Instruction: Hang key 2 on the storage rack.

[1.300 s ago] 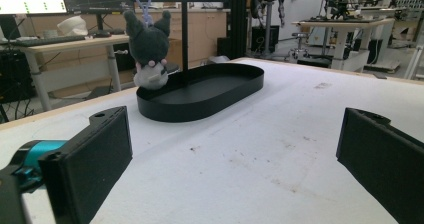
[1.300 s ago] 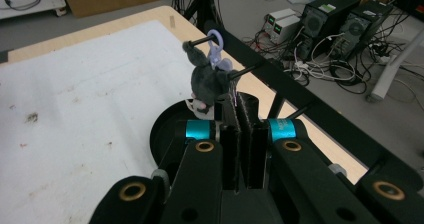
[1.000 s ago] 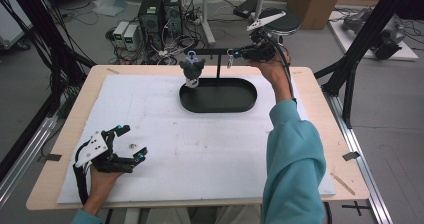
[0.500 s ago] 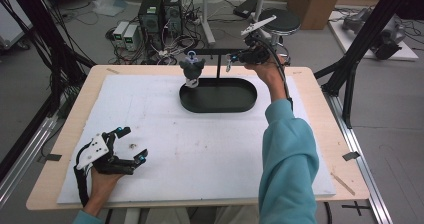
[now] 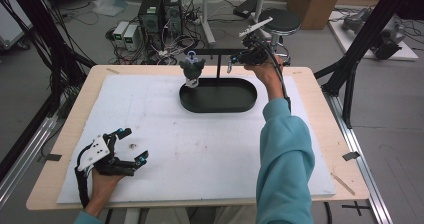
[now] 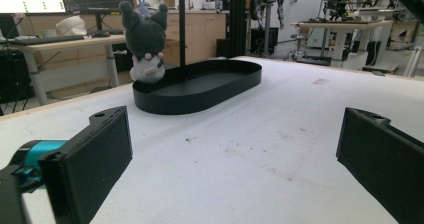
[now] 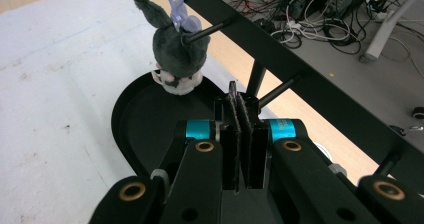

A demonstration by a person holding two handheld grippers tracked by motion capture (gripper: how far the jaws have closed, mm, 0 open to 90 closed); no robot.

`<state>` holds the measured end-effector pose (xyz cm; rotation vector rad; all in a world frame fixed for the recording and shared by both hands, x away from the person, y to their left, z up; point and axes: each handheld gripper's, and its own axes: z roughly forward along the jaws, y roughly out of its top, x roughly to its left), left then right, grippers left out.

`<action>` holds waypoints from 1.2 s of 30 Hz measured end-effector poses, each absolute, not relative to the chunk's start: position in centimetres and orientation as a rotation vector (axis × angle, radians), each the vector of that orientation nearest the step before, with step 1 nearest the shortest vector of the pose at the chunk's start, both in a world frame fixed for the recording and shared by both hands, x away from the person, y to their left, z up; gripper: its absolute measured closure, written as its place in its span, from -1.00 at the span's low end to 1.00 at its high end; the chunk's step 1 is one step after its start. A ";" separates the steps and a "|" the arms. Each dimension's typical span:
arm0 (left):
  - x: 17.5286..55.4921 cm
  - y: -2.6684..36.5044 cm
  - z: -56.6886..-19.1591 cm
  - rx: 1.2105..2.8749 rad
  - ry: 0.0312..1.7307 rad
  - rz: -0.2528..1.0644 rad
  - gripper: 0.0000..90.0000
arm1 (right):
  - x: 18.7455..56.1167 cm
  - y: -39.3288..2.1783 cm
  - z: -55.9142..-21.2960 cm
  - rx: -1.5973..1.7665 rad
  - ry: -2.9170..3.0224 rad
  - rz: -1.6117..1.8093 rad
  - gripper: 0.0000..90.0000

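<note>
A dark grey plush toy (image 5: 192, 70) hangs by a lilac clip from a peg on the black bar (image 5: 210, 50) of a stand. The stand's black oval tray (image 5: 220, 103) lies at the back of the table. The toy (image 7: 177, 49) hangs over the tray's left end (image 7: 135, 129). My right gripper (image 5: 239, 59) is at the bar's right end, jaws shut (image 7: 240, 101). A thin dark edge pokes up between the pads; I cannot tell what it is. My left gripper (image 5: 134, 144) rests at the front left, open and holding nothing (image 6: 235, 154), facing the toy (image 6: 145, 39).
A white mat (image 5: 165, 134) covers most of the wooden table (image 5: 320, 114). Black frame struts (image 5: 350, 69) stand at both sides. Computers and cables (image 5: 160, 19) and a round stool (image 5: 280, 21) are on the floor behind the table.
My right gripper has come down a little and shifted slightly left toward the bar's right end. The left gripper and the plush toy have stayed put.
</note>
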<state>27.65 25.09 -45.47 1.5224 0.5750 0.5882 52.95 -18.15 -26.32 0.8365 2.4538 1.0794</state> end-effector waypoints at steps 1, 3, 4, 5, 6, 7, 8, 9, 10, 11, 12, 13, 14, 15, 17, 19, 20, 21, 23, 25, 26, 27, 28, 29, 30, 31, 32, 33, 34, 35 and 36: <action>27.7 25.1 -45.5 1.521 0.574 0.591 -0.96 | 53.0 -18.1 -26.4 0.836 2.455 1.073 0.98; 27.7 25.1 -45.5 1.519 0.575 0.591 -0.96 | 53.1 -18.2 -26.5 0.841 2.449 1.065 0.98; 27.7 25.1 -45.5 1.521 0.574 0.591 -0.96 | 53.1 -18.2 -26.5 0.851 2.446 1.068 0.97; 27.6 25.1 -45.5 1.520 0.575 0.588 -0.96 | 53.2 -18.3 -26.5 0.845 2.441 1.066 0.97; 27.6 25.1 -45.5 1.521 0.574 0.588 -0.96 | 53.2 -18.3 -26.5 0.862 2.439 1.067 0.98; 27.6 25.1 -45.5 1.520 0.574 0.592 -0.96 | 53.2 -18.3 -26.5 0.854 2.436 1.069 0.97; 27.6 25.1 -45.5 1.520 0.573 0.593 -0.96 | 53.3 -18.4 -26.5 0.857 2.437 1.059 0.97; 27.6 25.1 -45.5 1.520 0.575 0.589 -0.96 | 53.4 -18.5 -26.6 0.856 2.434 1.061 0.97; 27.6 25.1 -45.5 1.520 0.575 0.589 -0.96 | 53.4 -18.6 -26.6 0.867 2.433 1.064 0.97; 27.6 25.1 -45.5 1.521 0.573 0.592 -0.96 | 53.5 -18.7 -26.6 0.866 2.427 1.060 0.98; 27.7 25.1 -45.5 1.522 0.573 0.593 -0.96 | 53.5 -18.7 -26.6 0.871 2.422 1.071 0.97; 27.7 25.1 -45.5 1.520 0.574 0.591 -0.96 | 53.5 -18.8 -26.6 0.887 2.422 1.071 0.97; 27.7 25.1 -45.5 1.519 0.574 0.591 -0.96 | 53.6 -18.9 -26.6 0.869 2.419 1.072 0.97; 27.7 25.1 -45.5 1.518 0.576 0.592 -0.96 | 53.6 -18.9 -26.6 0.868 2.421 1.070 0.97; 27.7 25.1 -45.5 1.519 0.574 0.592 -0.96 | 53.7 -18.8 -26.7 0.867 2.416 1.070 0.97; 27.6 25.1 -45.5 1.519 0.574 0.591 -0.96 | 53.7 -18.8 -26.7 0.872 2.410 1.073 0.97; 27.7 25.1 -45.5 1.521 0.573 0.592 -0.96 | 53.7 -18.8 -26.7 0.881 2.408 1.075 0.97; 27.6 25.1 -45.5 1.521 0.573 0.593 -0.96 | 53.8 -18.9 -26.7 0.872 2.404 1.081 0.97; 27.6 25.1 -45.5 1.516 0.575 0.590 -0.96 | 53.9 -18.8 -26.7 0.883 2.396 1.076 0.97; 27.6 25.1 -45.5 1.516 0.574 0.591 -0.96 | 54.0 -18.8 -26.8 0.880 2.388 1.080 0.97; 27.6 25.1 -45.5 1.517 0.574 0.590 -0.96 | 54.0 -18.8 -26.8 0.882 2.382 1.080 0.97; 27.6 25.1 -45.5 1.518 0.575 0.591 -0.96 | 54.0 -18.7 -26.8 0.910 2.378 1.087 0.97; 27.6 25.1 -45.5 1.518 0.576 0.590 -0.96 | 54.2 -18.8 -26.9 0.895 2.374 1.080 0.97; 27.6 25.1 -45.5 1.519 0.574 0.592 -0.96 | 54.3 -18.8 -27.0 0.889 2.368 1.077 0.97; 27.7 25.1 -45.5 1.516 0.574 0.592 -0.96 | 54.3 -18.7 -27.0 0.895 2.361 1.081 0.97; 27.6 25.1 -45.5 1.515 0.575 0.589 -0.96 | 54.4 -18.7 -27.1 0.905 2.355 1.092 0.97; 27.6 25.1 -45.5 1.517 0.573 0.589 -0.96 | 54.5 -18.8 -27.1 0.901 2.357 1.089 0.97; 27.6 25.1 -45.5 1.516 0.574 0.590 -0.96 | 54.6 -18.7 -27.2 0.908 2.349 1.094 0.97; 27.6 25.1 -45.5 1.515 0.574 0.589 -0.96 | 54.7 -18.8 -27.2 0.903 2.347 1.087 0.97; 27.7 25.1 -45.5 1.517 0.572 0.590 -0.96 | 54.7 -18.8 -27.3 0.912 2.345 1.089 0.97; 27.6 25.1 -45.5 1.512 0.574 0.588 -0.96 | 54.8 -18.7 -27.3 0.913 2.338 1.098 0.97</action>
